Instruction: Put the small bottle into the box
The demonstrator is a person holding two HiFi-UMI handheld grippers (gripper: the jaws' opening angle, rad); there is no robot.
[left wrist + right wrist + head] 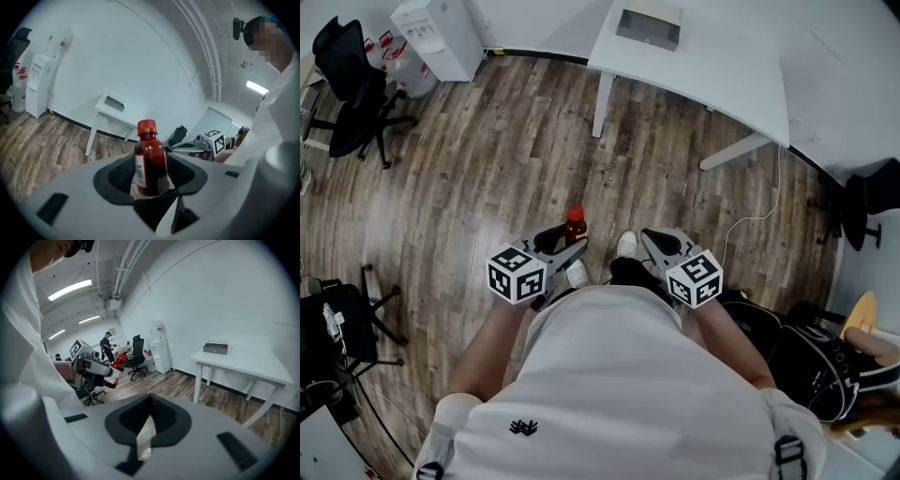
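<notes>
A small bottle (575, 225) of dark red liquid with a red cap stands upright between the jaws of my left gripper (570, 247), which is shut on its lower body. In the left gripper view the bottle (150, 164) fills the notch of the left gripper (150, 188). My right gripper (653, 242) hangs beside it at the same height, jaws together and empty. The right gripper view shows the right gripper (144, 430) with only a thin slit, and the held bottle (114, 373) off to the left. The grey box (649, 26) lies on the white table (722, 75) far ahead.
Wood floor lies below, with the person's shoes (625, 246) between the grippers. A black office chair (352, 80) and a water dispenser (441, 37) stand at the far left. A dark bag (806, 361) sits at the right, and a white cable (750, 220) trails from the table.
</notes>
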